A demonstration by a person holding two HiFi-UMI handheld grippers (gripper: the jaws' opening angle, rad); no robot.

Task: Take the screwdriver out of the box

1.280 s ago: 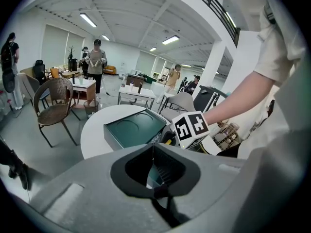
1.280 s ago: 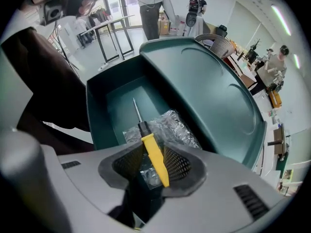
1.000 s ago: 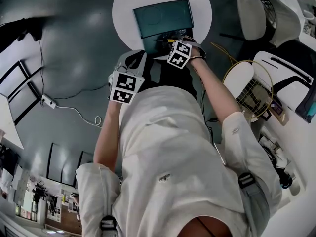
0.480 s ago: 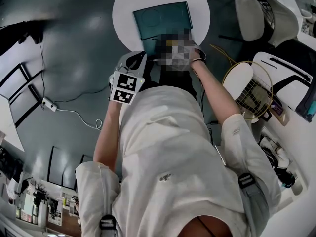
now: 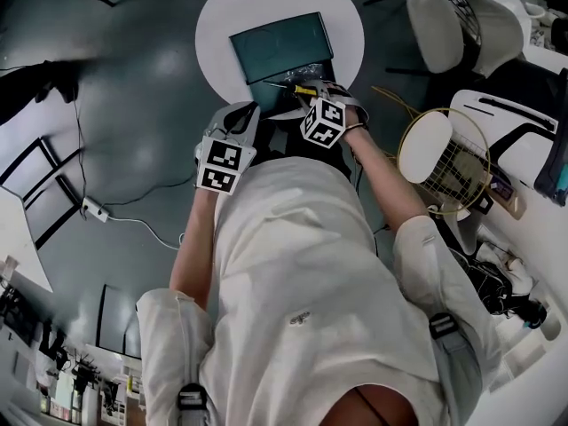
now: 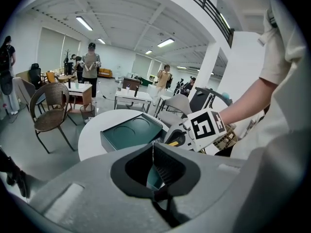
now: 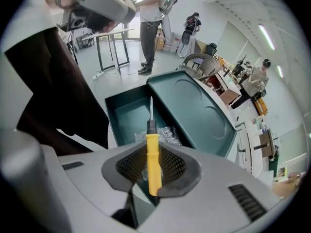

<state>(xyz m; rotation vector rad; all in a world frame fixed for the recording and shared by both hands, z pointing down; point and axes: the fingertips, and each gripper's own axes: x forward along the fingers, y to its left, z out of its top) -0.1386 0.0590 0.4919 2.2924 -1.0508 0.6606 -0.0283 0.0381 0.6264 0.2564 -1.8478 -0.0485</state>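
Observation:
On the round white table (image 5: 217, 25) stands the open dark green box (image 5: 266, 94) with its lid (image 5: 280, 47) laid back. My right gripper (image 5: 311, 96) hangs over the box, pointing steeply down. Its jaws have just been closing and are shut on the yellow-handled screwdriver (image 7: 153, 169), whose shaft points toward the box (image 7: 124, 115). A clear plastic bag (image 7: 167, 134) lies inside the box. At the table's near edge my left gripper (image 5: 244, 112) is held with its jaws (image 6: 153, 147) shut on nothing. The lid (image 6: 131, 130) and the right gripper's marker cube (image 6: 206, 127) lie ahead of it.
A white chair (image 5: 461, 25) and a yellow-rimmed racket (image 5: 444, 162) are at the right of the table. A power strip with its cable (image 5: 93, 207) lies on the floor at the left. A wicker chair (image 6: 48, 110) and people stand farther back.
My right gripper has risen from the box with the screwdriver in its jaws. The left gripper has stayed in place.

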